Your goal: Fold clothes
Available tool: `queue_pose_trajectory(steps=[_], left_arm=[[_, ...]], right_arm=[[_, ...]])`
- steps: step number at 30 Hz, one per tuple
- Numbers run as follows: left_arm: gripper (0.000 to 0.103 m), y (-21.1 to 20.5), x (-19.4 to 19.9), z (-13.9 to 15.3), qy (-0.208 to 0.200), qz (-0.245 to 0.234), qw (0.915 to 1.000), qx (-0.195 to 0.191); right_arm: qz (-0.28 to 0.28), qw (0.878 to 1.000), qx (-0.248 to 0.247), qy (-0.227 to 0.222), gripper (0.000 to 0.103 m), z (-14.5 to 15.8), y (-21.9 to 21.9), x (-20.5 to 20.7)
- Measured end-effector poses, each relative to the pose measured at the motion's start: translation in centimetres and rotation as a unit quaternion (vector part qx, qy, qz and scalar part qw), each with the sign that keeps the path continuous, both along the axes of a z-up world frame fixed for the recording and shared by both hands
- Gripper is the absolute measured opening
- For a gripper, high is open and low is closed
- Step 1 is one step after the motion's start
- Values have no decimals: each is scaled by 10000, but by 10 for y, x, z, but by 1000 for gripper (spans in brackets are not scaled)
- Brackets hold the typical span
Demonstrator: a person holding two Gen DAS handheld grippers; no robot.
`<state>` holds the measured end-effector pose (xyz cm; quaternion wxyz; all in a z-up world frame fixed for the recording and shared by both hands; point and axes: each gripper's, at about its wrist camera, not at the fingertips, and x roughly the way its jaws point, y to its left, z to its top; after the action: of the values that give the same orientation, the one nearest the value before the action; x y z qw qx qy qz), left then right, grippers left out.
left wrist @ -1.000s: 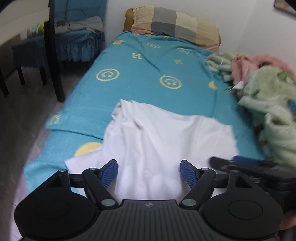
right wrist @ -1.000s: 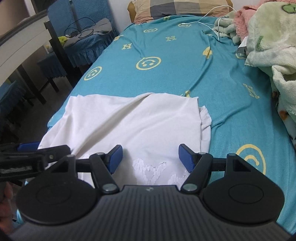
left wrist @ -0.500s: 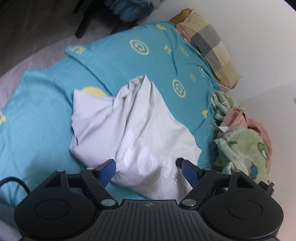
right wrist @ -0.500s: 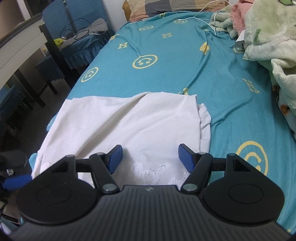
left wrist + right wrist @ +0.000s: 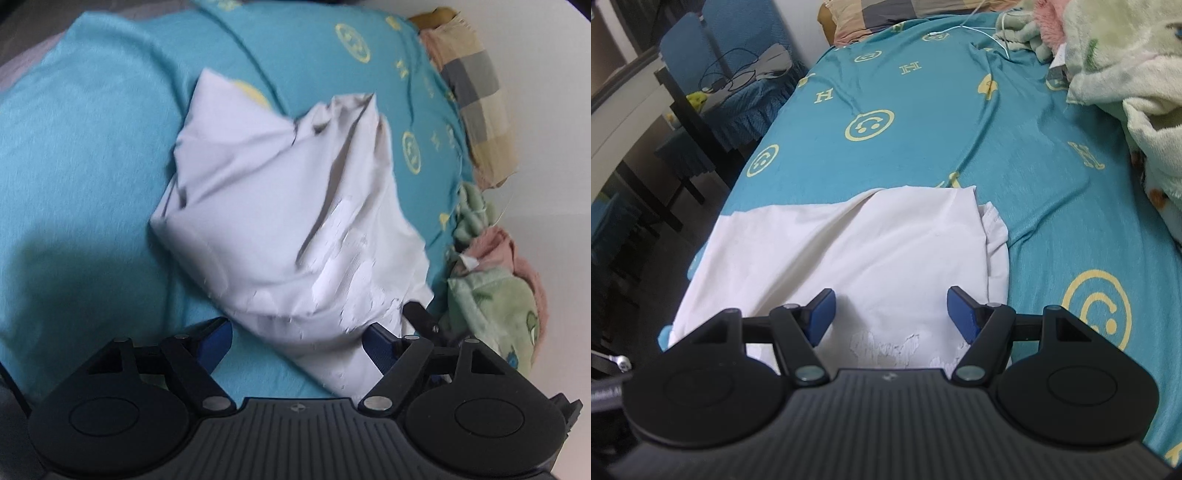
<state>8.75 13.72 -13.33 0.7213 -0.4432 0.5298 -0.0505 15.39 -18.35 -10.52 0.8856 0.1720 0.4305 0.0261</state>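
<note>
Hovering over white shirt [image 5: 871,251] on bed [image 5: 923,129], both grippers' jaws wide, left gripper [image 5: 297,341] tilted, right gripper [image 5: 891,314] level

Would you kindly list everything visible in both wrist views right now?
Shirt: one, white, partly folded on the bedsheet.
Bedsheet: one, teal with yellow smileys, covering the bed.
Pillow: one, beige and grey check, at the bed's head.
Blankets: a pile, green and pink, along the bed's right side.
Cable: one, white, near the pillow.
Chairs: blue-covered, left of the bed.
Left gripper: open over the shirt.
Right gripper: open over the shirt.
</note>
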Motion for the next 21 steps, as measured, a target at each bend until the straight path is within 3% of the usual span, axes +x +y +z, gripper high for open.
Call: queue_pose_trajectory(steps=[3,6,9,12,17,21], left_arm=[[73,2,-1,-4,-61,175,9998,-58],[67,3,-2,-3,-136,306,9994,-123],[63,3,-4,4,-318,408,9985,-163],[63,2,-2,12,-477,459,9975,-264],[64,9,2,23,-704,609,9942,-536],[69,14,6,23,-775,751,9903,-878]], right_arm=[[-147,9991,403,9,70,2,-7,-2],[-379,9891,1423,81,70,7,-21,-8],[-345,9600,2771,201,70,8,-29,-21],[-168,9192,3888,597,70,-4,-19,-31],[-356,8759,4605,1393,70,-39,4,-43],[-913,8573,4851,1459,70,-56,3,-49]])
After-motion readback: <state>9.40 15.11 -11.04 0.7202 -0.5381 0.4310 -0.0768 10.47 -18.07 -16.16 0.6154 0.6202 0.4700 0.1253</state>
